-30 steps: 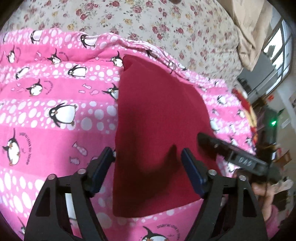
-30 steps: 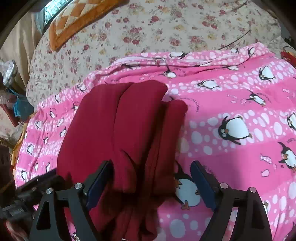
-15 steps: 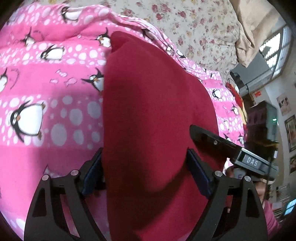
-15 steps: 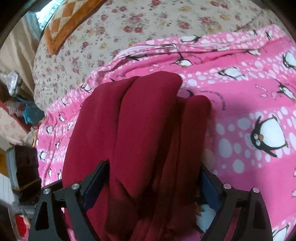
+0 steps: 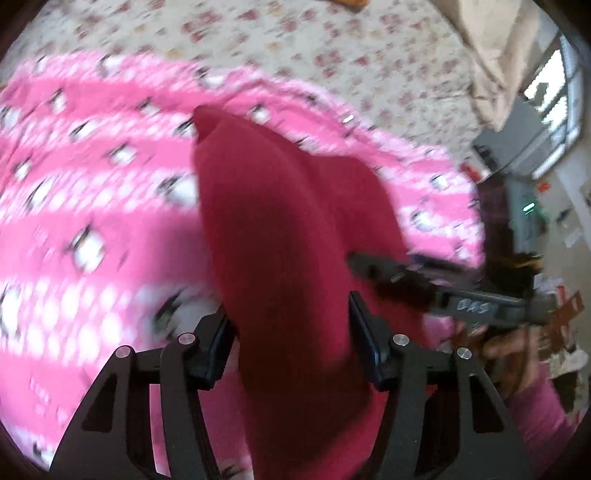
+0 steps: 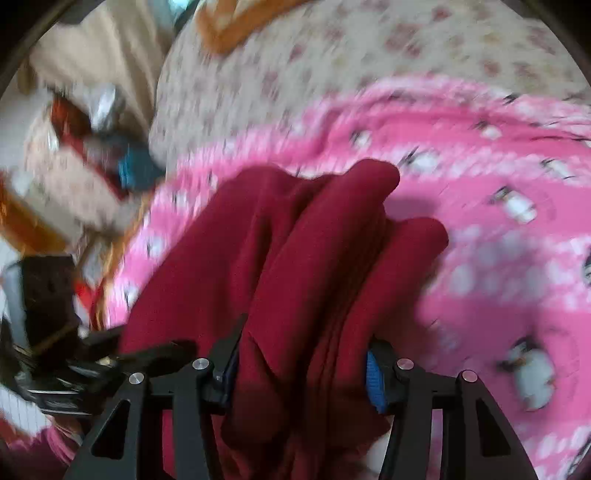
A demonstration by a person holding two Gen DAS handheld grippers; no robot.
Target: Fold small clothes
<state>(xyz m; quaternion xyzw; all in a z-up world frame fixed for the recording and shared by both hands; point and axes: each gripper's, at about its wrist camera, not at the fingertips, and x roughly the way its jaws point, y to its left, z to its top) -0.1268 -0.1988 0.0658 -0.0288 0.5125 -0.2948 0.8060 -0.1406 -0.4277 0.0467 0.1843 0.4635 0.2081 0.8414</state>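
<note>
A dark red folded garment (image 5: 280,236) lies on the pink penguin blanket (image 5: 92,192). My left gripper (image 5: 291,347) is shut on its near edge, cloth bunched between the jaws. In the right wrist view the same red garment (image 6: 314,258) shows in several thick folds, and my right gripper (image 6: 303,362) is shut on its other near edge. The right gripper also shows in the left wrist view (image 5: 424,284), at the garment's right side. The left gripper shows dark at the lower left of the right wrist view (image 6: 122,362). Both views are blurred by motion.
The pink blanket (image 6: 498,229) lies on a floral bedsheet (image 5: 295,40). An orange-edged cushion (image 6: 236,26) lies at the far end of the bed. Clutter (image 6: 92,147) sits off the bed's left side. A curtain (image 5: 491,55) and window are at the far right.
Both grippers have closed on the red garment's near edge and lifted it; the views have pulled back and tilted, and the cloth now hangs bunched between the jaws.
</note>
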